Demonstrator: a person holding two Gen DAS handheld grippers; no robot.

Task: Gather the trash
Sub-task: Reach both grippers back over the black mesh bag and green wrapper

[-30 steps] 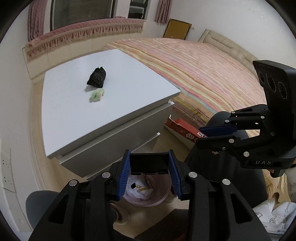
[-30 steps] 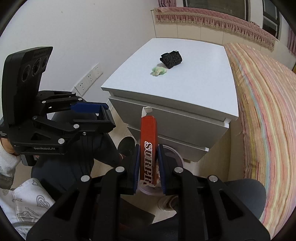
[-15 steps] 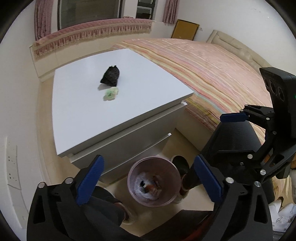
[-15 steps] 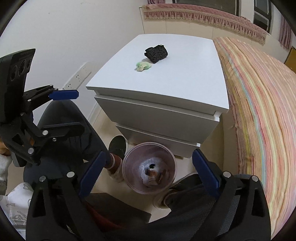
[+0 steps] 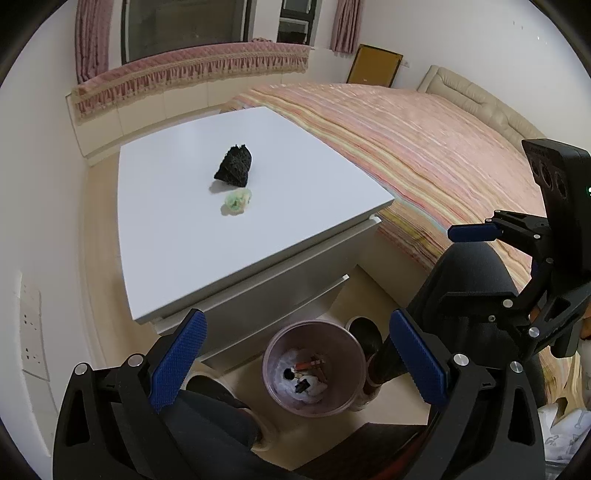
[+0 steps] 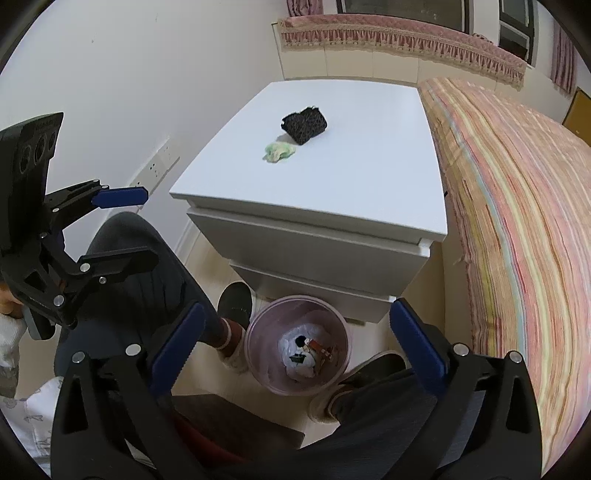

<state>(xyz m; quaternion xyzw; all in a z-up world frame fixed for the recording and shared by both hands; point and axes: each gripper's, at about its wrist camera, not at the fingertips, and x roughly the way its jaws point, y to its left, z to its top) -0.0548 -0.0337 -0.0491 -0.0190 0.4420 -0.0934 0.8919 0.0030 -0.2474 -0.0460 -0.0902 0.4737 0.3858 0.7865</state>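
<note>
Both the left gripper (image 5: 297,354) and right gripper (image 6: 295,345) hang with fingers wide apart over the trash bin (image 5: 271,363). At 12 o'clock, a black wad (image 5: 234,170) and green scrap (image 5: 237,200) lie on the white cabinet (image 5: 177,236).

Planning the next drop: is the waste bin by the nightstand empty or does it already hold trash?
Not empty. The waste bin holds white crumpled paper plus small red and dark pieces at its bottom, seen in both views.

white nightstand (image 5: 258,236) beside striped bed (image 5: 424,147), white wall (image 6: 129,74), curtained window (image 5: 184,33).
</note>
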